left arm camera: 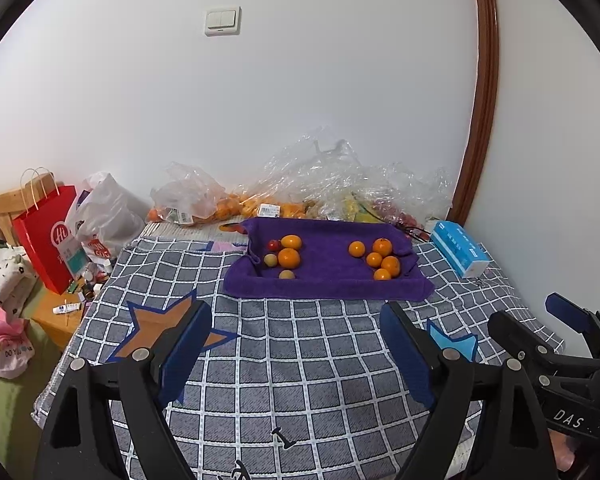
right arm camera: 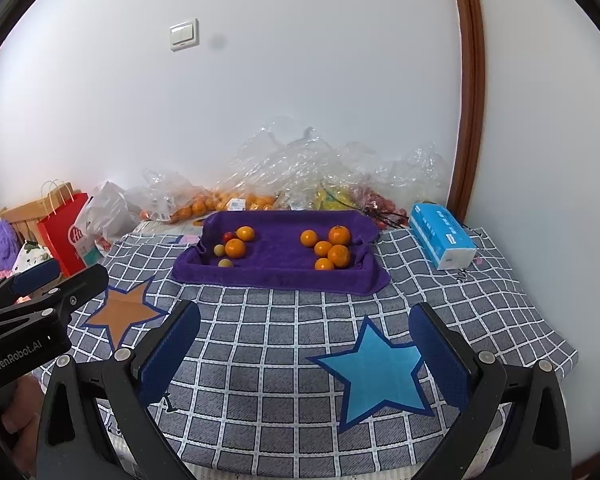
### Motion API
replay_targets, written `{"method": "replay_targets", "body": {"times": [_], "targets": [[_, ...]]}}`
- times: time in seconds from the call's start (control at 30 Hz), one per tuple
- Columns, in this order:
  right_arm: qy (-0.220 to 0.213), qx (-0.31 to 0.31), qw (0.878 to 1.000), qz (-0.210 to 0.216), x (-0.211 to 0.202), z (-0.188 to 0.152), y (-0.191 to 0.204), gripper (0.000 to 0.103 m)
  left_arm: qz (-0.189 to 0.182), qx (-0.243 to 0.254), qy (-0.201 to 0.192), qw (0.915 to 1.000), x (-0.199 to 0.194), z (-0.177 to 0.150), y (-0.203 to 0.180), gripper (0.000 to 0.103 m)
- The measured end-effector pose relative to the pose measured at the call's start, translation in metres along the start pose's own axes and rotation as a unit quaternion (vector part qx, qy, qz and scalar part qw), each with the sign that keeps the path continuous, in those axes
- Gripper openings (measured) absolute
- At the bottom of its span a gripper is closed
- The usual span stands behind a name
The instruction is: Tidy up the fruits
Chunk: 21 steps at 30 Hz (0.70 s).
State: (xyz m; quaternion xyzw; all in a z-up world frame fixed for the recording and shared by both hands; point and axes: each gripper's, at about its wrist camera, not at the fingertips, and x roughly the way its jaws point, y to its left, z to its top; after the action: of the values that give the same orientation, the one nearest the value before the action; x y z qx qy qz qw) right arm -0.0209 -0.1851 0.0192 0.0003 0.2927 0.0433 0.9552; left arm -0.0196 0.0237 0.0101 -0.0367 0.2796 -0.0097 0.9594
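Both my left fingers (left arm camera: pixel 296 344) and right fingers (right arm camera: pixel 306 344) were wide open and held nothing. The fruits lay far ahead of them on the purple towel (right arm camera: pixel 276 272): five oranges (right arm camera: pixel 328 250) together, mixed fruit (right arm camera: pixel 230 246) apart. I think I was between picks; next I must reach forward.

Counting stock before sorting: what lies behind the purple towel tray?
Crinkled clear plastic bags against the wall, showing oranges, something yellow and red fruit. The plastic hides how many.
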Motion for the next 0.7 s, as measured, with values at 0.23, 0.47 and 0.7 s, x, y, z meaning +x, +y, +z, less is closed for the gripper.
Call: {"method": "replay_targets", "body": {"times": [0.23,0.47,0.7], "targets": [[-0.003,0.004,1.000,-0.004,-0.005,-0.005,0.001,0.103,0.002,0.005,0.001,1.0000,-0.002,-0.008,0.001,0.085],[-0.004,0.007,1.000,-0.006,-0.007,-0.009,0.000,0.103,0.001,0.006,0.001,1.0000,-0.002,-0.009,0.001,0.085],[-0.008,0.010,1.000,-0.008,-0.011,-0.009,-0.003,0.103,0.000,0.012,0.002,0.9999,-0.004,-0.011,-0.004,0.085]]}}
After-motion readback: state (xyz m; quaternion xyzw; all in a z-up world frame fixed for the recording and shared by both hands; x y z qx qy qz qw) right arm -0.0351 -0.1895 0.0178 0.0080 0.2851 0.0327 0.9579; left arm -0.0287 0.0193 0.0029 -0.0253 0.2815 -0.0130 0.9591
